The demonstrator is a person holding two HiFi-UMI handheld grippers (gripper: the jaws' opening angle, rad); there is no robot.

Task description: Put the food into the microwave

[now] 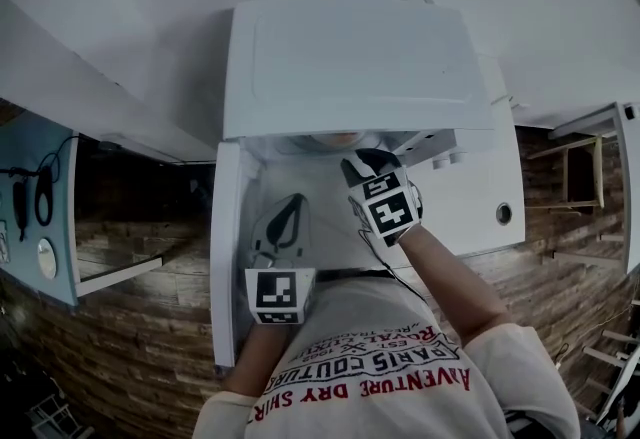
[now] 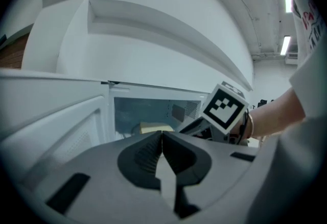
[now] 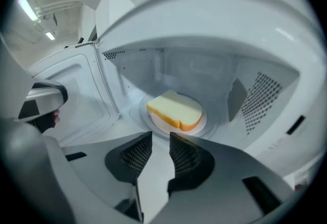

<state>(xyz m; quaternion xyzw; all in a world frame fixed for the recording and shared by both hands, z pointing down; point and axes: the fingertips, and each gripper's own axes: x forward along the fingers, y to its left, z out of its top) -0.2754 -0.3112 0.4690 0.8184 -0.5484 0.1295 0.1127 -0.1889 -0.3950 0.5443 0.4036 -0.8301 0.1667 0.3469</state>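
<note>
The white microwave (image 1: 350, 67) stands with its door (image 1: 228, 247) swung out to the left. Inside, a yellow slice of bread (image 3: 173, 109) lies on a white plate (image 3: 203, 122) on the turntable; the left gripper view shows the bread (image 2: 153, 127) low in the cavity. My right gripper (image 3: 161, 136) is at the cavity mouth just short of the plate, jaws a narrow gap apart with nothing between them. My left gripper (image 2: 162, 133) hangs in front of the opening, near the door, jaws closed together and empty. In the head view the right gripper (image 1: 360, 165) reaches further in than the left gripper (image 1: 290, 212).
The door (image 3: 76, 95) stands close on the left of both grippers. The cavity's right wall has a perforated vent (image 3: 260, 100). A wooden floor (image 1: 150, 327) lies below, and a light blue panel (image 1: 35, 217) stands at far left.
</note>
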